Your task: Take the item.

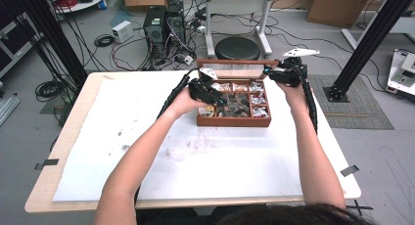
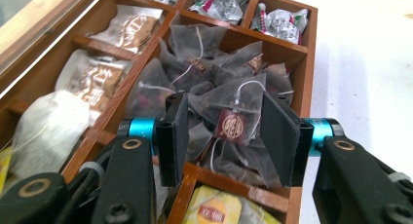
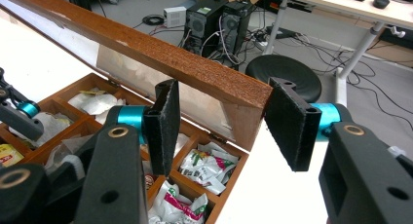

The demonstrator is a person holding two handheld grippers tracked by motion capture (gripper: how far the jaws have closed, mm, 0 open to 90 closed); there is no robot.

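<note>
From the high view, your left claw [image 1: 208,90] hangs over the left-middle of the brown wooden compartment box [image 1: 234,120] at the far middle of the white-covered bench [image 1: 205,156], while your right claw [image 1: 284,74] sits at the raised wooden lid [image 1: 235,63]. In the left gripper view, its jaws stand open and empty, straddling a dark mesh pyramid tea bag with a red tag [image 2: 233,118] lying directly ahead in the large centre compartment. In the right gripper view, the right claw's jaws gape wide on either side of the lid's corner [image 3: 238,90], gripping nothing yet.
</note>
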